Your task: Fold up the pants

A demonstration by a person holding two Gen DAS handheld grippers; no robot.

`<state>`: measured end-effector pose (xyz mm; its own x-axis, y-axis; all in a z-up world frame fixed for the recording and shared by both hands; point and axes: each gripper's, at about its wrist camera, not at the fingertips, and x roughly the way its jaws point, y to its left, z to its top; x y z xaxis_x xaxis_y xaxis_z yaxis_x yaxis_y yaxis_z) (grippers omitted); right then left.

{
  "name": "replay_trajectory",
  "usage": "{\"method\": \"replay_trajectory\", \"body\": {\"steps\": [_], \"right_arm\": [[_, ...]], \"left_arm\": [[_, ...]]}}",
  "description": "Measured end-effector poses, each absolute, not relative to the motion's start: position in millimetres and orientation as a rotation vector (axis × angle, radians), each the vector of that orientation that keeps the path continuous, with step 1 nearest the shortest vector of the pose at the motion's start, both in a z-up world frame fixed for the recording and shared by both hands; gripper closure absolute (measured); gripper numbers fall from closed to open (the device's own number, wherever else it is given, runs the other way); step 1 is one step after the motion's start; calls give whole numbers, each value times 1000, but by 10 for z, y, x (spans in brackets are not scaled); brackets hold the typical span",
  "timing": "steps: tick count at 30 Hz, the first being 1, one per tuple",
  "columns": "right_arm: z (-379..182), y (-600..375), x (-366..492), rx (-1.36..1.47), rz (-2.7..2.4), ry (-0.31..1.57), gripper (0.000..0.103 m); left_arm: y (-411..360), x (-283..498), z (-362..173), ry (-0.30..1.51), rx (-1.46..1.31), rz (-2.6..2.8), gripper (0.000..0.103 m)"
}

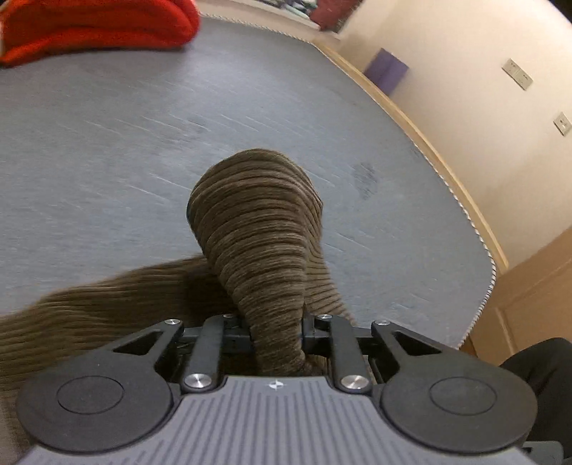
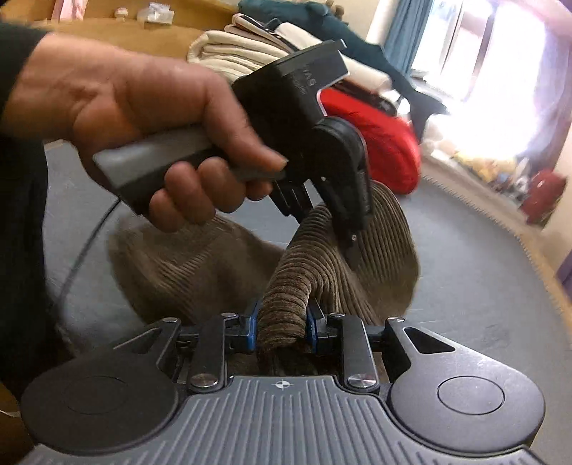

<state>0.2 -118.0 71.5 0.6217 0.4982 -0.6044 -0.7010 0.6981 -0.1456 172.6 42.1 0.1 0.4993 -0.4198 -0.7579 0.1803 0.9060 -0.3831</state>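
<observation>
Your right wrist view is overexposed at the window, where daylight enters and washes out detail. Both views show strong fisheye bending at the edges, and motion blur smears the mattress surface and background.

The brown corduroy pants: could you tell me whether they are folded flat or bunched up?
Bunched up, not folded: the pants hang in rumpled folds, pinched by the left gripper and right gripper above the grey surface.

A red blanket and folded cream cloths lie on the grey mattress.
</observation>
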Motion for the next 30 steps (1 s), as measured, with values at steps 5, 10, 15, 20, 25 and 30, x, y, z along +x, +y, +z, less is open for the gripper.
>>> {"method": "replay_trajectory", "body": {"steps": [5,10,15,20,25,30], "right_arm": [[850,-1064,-53,-242,1062,661,71],[957,-1093,196,-164,1106,732,68],[990,-1178,715,-106,966,790,43],[872,-1185,1292,-103,803,883,37],[409,-1155,1761,2,682,1059,26],[-324,-1169,1973,222,612,1282,26]], "left_arm": [[1173,1558,128,956,-229,-210,82],[1930,1314,84,967,-268,-75,67],[2504,1138,119,980,-304,112,40],[2668,1213,-13,1051,-380,131,18],[2614,1286,-220,1135,-436,100,16],[2586,1272,-464,1207,-488,93,16]]}}
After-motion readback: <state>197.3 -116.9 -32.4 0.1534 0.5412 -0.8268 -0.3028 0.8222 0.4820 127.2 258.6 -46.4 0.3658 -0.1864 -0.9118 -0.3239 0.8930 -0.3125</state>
